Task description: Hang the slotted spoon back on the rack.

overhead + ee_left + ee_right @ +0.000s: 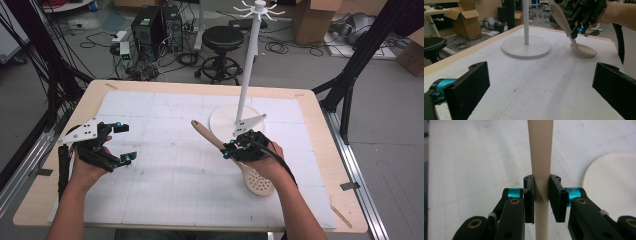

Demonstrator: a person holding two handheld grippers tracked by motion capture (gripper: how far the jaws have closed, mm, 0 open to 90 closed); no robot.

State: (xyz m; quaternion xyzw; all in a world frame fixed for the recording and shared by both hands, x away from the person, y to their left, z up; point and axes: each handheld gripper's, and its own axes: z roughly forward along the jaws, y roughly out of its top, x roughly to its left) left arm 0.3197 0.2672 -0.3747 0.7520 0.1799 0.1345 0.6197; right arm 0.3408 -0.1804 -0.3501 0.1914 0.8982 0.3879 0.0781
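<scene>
A cream slotted spoon (250, 172) lies tilted on the white mat, its perforated bowl (584, 51) resting on the mat and its handle (541, 150) raised toward the far left. My right gripper (231, 149) is shut on the handle's middle, both jaws pressed against it in the right gripper view (541, 195). My left gripper (124, 142) hovers over the mat's left side, open with nothing between its jaws (539, 87). A white hanging stand (248, 65) with hooks at the top rises from a round base (222, 120) just behind the right hand.
The white gridded mat (165, 185) covers a wooden table (320, 125). Beyond the far edge stand a black stool (222, 40), computer towers (155, 25), cables and cardboard boxes (312, 17). Black frame struts (357, 65) flank both sides of the table.
</scene>
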